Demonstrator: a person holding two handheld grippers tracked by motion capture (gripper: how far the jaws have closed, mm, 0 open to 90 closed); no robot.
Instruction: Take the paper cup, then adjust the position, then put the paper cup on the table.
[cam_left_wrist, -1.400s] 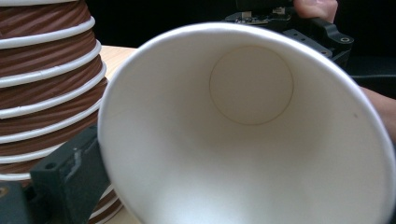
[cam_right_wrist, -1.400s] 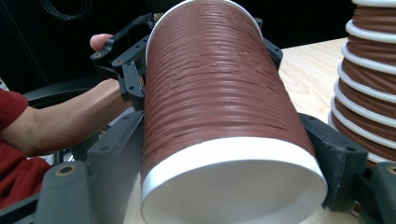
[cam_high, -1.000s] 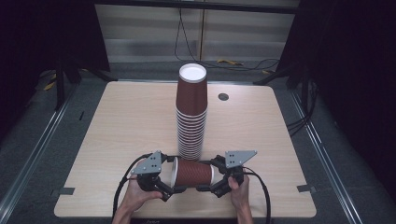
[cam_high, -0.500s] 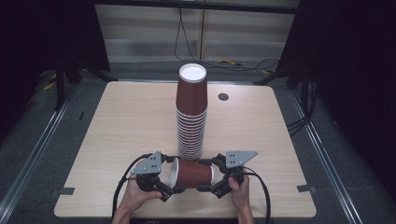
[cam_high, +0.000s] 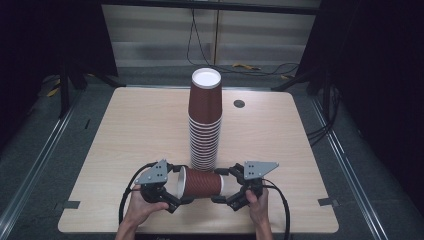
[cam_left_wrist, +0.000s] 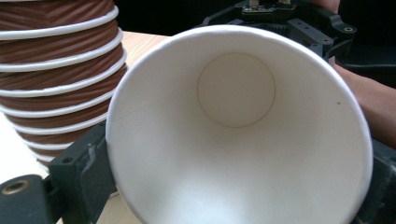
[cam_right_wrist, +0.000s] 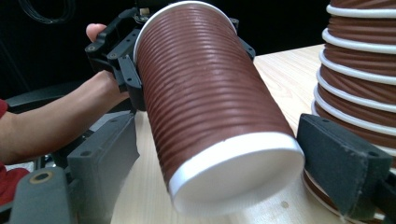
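Item: ribbed brown paper cup (cam_high: 200, 183), lying on its side, held above the surface (cam_high: 125, 140) just in front of the tall cup stack (cam_high: 204, 130). Long axis runs from hand to hand. Wide rim is gripped by the left gripper (cam_high: 172, 195); the narrow base sits between the right gripper (cam_high: 223, 192) jaws, grasp there cannot be told.
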